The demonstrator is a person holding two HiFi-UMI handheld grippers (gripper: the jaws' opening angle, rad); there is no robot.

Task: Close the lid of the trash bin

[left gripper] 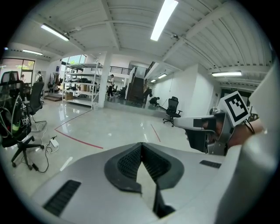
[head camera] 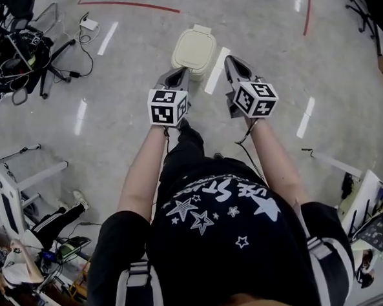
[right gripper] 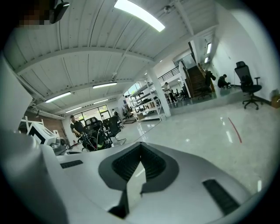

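Hovering near one trash bin (head camera: pixel 195 52): left hand-held gripper (head camera: pixel 179 72), right hand-held gripper (head camera: pixel 230 61), both closed, empty.

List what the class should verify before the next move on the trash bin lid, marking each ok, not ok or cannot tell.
1. Trash bin stands on the floor just ahead of both grippers in the head view: ok.
2. Left gripper jaws together, nothing between them: ok.
3. Right gripper jaws together, nothing between them: ok.
4. Lid is open and needs closing: cannot tell; from above it seems to lie flat.
5. Bin shows in a gripper view: not ok; both look across the room.
6. Cables lie apart from the bin: ok.
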